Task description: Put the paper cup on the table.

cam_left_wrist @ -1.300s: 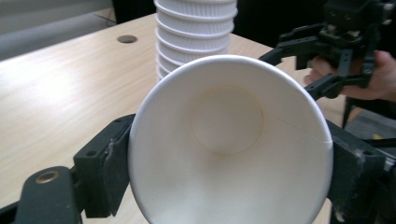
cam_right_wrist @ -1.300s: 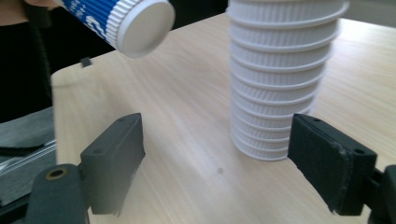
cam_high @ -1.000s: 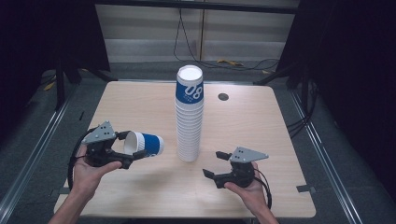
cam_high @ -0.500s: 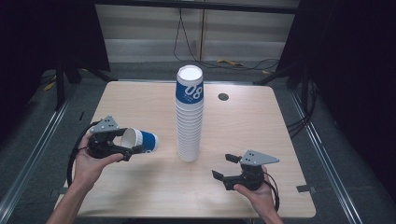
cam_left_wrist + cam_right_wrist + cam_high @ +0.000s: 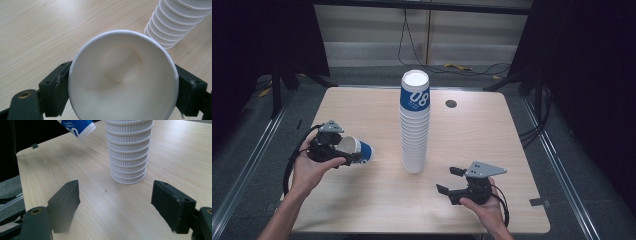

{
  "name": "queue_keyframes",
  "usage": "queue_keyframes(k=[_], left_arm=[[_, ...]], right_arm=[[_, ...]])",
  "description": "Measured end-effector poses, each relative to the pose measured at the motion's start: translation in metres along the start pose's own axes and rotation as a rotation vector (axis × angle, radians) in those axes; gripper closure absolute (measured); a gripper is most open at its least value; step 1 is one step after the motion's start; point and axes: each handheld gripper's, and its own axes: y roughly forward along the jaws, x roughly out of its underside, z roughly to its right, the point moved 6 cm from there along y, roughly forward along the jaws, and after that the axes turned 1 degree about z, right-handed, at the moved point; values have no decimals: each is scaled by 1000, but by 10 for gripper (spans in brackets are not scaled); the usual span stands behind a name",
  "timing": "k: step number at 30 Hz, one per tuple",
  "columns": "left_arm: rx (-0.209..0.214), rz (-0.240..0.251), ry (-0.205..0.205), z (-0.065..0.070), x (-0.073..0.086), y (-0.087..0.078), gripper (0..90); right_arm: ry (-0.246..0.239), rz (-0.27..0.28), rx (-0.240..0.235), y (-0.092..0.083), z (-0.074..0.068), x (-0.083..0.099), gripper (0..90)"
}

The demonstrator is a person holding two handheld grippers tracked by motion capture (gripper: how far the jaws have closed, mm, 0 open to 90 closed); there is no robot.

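Change, left side: left gripper (image 5: 343,156) and its paper cup (image 5: 354,150) now further out toward the table's left edge and a touch lower than a second ago, well apart from the cup stack (image 5: 414,125).
Change, right side: right gripper (image 5: 450,181) hardly shifted, parked near the front edge, right of the stack's foot; jaws just been closing in, nothing between them.
Left jaws: clamped on the paper cup, one pad on each side of the wall just below the rim; in the left gripper view, white mouth (image 5: 123,77) facing straight into the camera, round bottom visible inside.
Cup pose: lying sideways in the grip, off the table (image 5: 492,135), blue base end pointing toward the stack.
Right jaws: partway open, gap still wide, pads bare, holding zilch; in the right gripper view, stack's lowest cups (image 5: 128,152) standing on the wood beyond the gap, not touched.
Stack: upright mid-table, white ribbed cups with a blue-banded one on top.
Extra: small dark round hole (image 5: 451,104) in the tabletop behind the stack, to its right.
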Motion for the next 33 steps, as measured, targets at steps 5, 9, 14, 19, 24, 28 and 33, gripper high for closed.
queue_keyframes(k=[5,9,14,19,24,28,33], left_arm=[[-29,-54,5,-8,-1,9,150],[-58,-95,17,-13,-2,15,150],[-81,-127,47,-16,-5,21,150],[-85,-161,46,-19,-7,26,150],[-108,-218,45,-22,-10,32,150],[-100,-250,34,-25,-9,38,150],[-111,-266,23,-27,-8,43,143]], right_arm=[[-4,-13,-5,2,0,1,227],[0,-34,-7,5,0,4,227],[-6,-38,-7,5,0,5,227],[-10,-46,-4,5,-1,5,228],[-12,-51,-7,7,-1,6,227],[-13,-56,-5,7,0,8,227],[-15,-58,-6,7,-1,8,226]])
